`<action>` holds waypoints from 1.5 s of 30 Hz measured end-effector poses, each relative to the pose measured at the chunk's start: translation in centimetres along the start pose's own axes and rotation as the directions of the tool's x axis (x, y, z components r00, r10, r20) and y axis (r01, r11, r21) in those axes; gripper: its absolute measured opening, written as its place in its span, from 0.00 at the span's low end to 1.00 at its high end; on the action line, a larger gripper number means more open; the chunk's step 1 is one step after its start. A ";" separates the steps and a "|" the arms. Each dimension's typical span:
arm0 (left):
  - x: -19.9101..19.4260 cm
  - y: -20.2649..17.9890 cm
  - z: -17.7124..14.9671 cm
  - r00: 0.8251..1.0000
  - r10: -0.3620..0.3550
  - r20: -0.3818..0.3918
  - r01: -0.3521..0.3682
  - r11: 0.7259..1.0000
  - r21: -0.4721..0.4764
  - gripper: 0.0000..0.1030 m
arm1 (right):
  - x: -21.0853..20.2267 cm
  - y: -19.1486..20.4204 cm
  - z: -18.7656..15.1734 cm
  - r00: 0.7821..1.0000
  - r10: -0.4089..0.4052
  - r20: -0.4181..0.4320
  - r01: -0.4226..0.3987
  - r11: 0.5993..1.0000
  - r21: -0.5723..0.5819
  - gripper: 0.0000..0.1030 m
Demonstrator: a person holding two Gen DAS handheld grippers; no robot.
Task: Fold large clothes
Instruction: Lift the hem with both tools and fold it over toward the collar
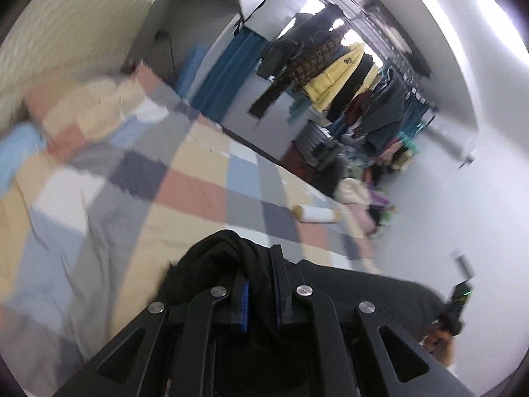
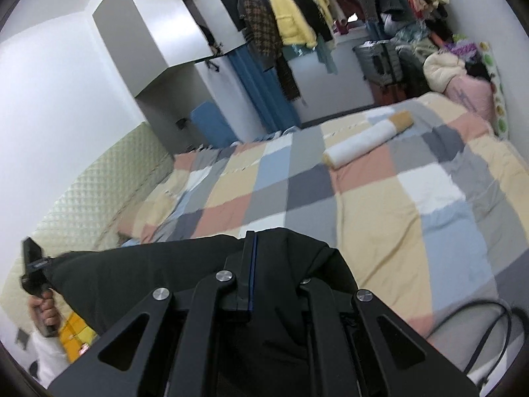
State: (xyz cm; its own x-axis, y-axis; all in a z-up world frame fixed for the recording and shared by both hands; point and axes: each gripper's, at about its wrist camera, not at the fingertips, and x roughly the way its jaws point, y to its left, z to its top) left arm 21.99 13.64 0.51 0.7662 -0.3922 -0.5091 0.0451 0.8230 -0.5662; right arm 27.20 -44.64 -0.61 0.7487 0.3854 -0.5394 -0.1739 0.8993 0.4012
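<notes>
The black garment (image 2: 185, 274) is soft, limp and broad; judged best held at two edge points so it hangs flat. It hangs above the near edge of the bed (image 2: 380, 205). Left tongs (image 1: 259, 284) and right tongs (image 2: 264, 264) are each clamped nearly closed on its cloth.

One black cloth garment (image 2: 185, 264) at six o'clock. One white rolled towel with tan ends (image 2: 367, 139) at one o'clock. One checked patchwork bedspread (image 2: 297, 192). One yellow puffy jacket (image 2: 291, 16) at twelve. Two black two-finger grippers (image 1: 259, 258) (image 2: 261, 241).
</notes>
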 end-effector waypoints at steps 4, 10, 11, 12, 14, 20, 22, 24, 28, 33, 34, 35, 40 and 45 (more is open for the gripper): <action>3.6 -2.1 2.1 0.988 0.152 0.033 -0.154 0.981 0.115 0.10 | 3.4 -0.2 1.6 0.996 -0.084 0.004 0.084 0.996 -0.028 0.07; 11.9 -3.0 3.2 0.925 0.378 0.038 -0.375 0.894 0.245 0.10 | 8.9 -0.4 2.4 0.976 -0.214 -0.030 0.211 0.973 -0.094 0.07; 12.8 -3.0 3.2 0.917 0.396 0.038 -0.392 0.884 0.255 0.10 | 10.0 -0.4 2.4 0.970 -0.241 -0.037 0.235 0.965 -0.112 0.07; 14.4 -2.8 3.2 0.906 0.423 0.032 -0.415 0.869 0.269 0.10 | 10.9 -0.5 2.3 0.963 -0.265 -0.045 0.258 0.957 -0.130 0.07; 16.9 -2.3 3.2 0.890 0.456 0.017 -0.442 0.852 0.281 0.10 | 12.6 -0.7 2.1 0.950 -0.306 -0.059 0.293 0.942 -0.161 0.07; 24.3 -0.2 2.0 0.835 0.550 -0.026 -0.512 0.792 0.333 0.10 | 17.9 -2.1 1.3 0.910 -0.397 -0.120 0.367 0.905 -0.216 0.07; 26.1 0.4 1.5 0.822 0.568 -0.038 -0.522 0.779 0.347 0.10 | 20.0 -2.5 0.6 0.889 -0.437 -0.138 0.395 0.883 -0.252 0.07; 27.9 1.3 1.1 0.813 0.580 -0.060 -0.527 0.775 0.348 0.10 | 21.5 -2.7 0.0 0.877 -0.456 -0.151 0.408 0.873 -0.265 0.07; 30.9 2.6 -0.4 0.803 0.587 -0.105 -0.519 0.774 0.363 0.10 | 24.9 -3.6 -2.0 0.849 -0.491 -0.194 0.423 0.852 -0.307 0.07; 33.1 3.5 -1.9 0.799 0.586 -0.136 -0.506 0.777 0.374 0.10 | 27.5 -4.2 -3.6 0.840 -0.493 -0.229 0.417 0.854 -0.310 0.07; 33.2 3.6 -2.0 0.801 0.582 -0.142 -0.502 0.781 0.372 0.10 | 27.8 -4.4 -4.0 0.839 -0.492 -0.233 0.417 0.856 -0.307 0.07; 33.3 3.7 -2.0 0.805 0.575 -0.146 -0.496 0.787 0.368 0.10 | 28.1 -4.4 -4.2 0.839 -0.491 -0.236 0.416 0.857 -0.304 0.07; 32.8 4.9 -2.2 0.835 0.495 -0.238 -0.415 0.853 0.317 0.10 | 27.7 -6.5 -4.6 0.872 -0.379 -0.310 0.345 0.925 -0.160 0.07; 29.3 5.8 -2.5 0.886 0.387 -0.255 -0.329 0.913 0.241 0.15 | 24.1 -8.3 -4.8 0.924 -0.230 -0.306 0.253 0.967 0.039 0.10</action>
State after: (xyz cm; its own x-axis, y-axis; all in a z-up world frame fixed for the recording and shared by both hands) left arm 43.10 5.90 -19.28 0.5326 -0.1338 -0.8357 -0.0567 0.9796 -0.1929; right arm 43.67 -41.84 -20.47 0.5359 0.2124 -0.8171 0.0466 0.9589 0.2798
